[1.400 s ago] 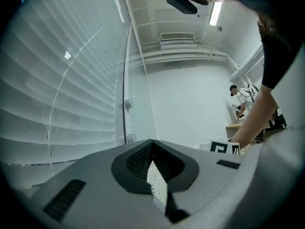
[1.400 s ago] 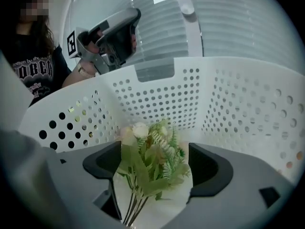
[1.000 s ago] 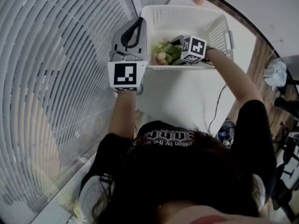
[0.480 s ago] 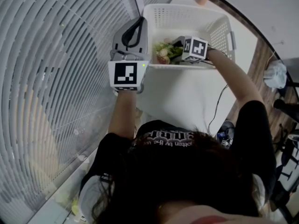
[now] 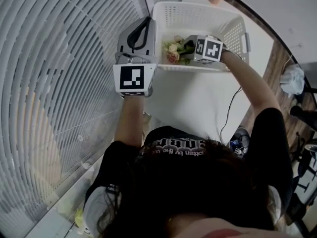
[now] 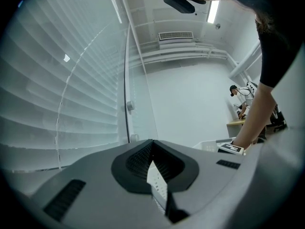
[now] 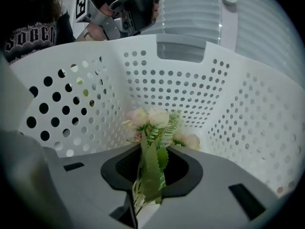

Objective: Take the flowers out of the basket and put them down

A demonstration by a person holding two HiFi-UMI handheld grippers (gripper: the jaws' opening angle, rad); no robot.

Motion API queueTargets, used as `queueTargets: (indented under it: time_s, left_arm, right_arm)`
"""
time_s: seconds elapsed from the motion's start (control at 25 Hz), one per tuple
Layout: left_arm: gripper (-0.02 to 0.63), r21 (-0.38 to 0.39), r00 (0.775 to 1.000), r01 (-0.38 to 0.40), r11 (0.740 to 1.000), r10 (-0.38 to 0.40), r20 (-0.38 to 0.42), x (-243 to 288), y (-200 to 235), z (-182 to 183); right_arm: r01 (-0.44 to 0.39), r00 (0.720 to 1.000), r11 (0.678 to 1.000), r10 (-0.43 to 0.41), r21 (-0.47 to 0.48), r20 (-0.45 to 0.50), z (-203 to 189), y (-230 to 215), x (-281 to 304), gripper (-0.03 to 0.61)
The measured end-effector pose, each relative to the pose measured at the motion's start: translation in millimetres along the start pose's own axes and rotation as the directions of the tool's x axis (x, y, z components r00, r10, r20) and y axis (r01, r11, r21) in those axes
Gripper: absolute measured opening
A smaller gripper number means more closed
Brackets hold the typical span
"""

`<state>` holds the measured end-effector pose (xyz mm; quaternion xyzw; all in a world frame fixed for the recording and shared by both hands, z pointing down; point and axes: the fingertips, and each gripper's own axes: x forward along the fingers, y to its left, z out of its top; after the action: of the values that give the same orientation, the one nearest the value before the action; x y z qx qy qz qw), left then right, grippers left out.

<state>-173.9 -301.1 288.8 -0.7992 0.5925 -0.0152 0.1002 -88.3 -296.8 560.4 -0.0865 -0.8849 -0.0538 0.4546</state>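
– Where are the flowers [image 7: 155, 128]?

– In the right gripper [image 7: 151, 162]. Its jaws are closing, drawn in narrow, and the leafy stalks [image 7: 148, 175] are pinched between them. The pale blooms [image 7: 148, 117] stick out just past the jaw tips.

– So inside the basket [image 7: 190, 85]?

– Yes. The gripper reaches down into it, and the holed white wall curves round ahead of the blooms and to both sides of the jaws. From the head view the flowers [image 5: 175, 48] sit just left of the right gripper [image 5: 188, 48], near the basket's [image 5: 198, 14] near wall. Whether they touch the basket floor I can't tell from here.

– And the other hand?

– The left gripper [image 5: 147, 23] is outside the basket, just beside its left wall, across that wall from the flowers. Its own view shows the left gripper's [image 6: 152, 149] jaws drawn together to a thin slit, nothing between them.

– What lies around?

– The basket stands on a white table [image 5: 198, 103]. Blinds [image 6: 57, 80] fill the space to the left gripper's left.
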Motion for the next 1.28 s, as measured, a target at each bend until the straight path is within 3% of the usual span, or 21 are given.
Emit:
queueTargets:
  time_s: [0.24, 0.64, 1.28]
  left_arm:
    - [0.002, 0.004, 1.000, -0.004, 1.000, 0.004, 0.022, -2.0, -1.3, 7.2]
    - [0.002, 0.016, 1.000, -0.009, 1.000, 0.009, 0.022, -13.8, -4.7, 13.5]
    - [0.002, 0.017, 0.999, 0.015, 1.000, -0.015, 0.044, -28.3, -29.6, 32.5]
  right_arm:
    - [0.048, 0.998, 0.996, -0.046, -0.079, 0.038, 26.0, -1.9, -14.8, 0.103]
    - [0.170, 0.980, 0.982, -0.160, -0.080, 0.115, 64.2, -17.5, -66.2, 0.092]
    - [0.331, 0.901, 0.944, -0.319, 0.012, 0.293, 109.6, -7.6, -173.4, 0.089]
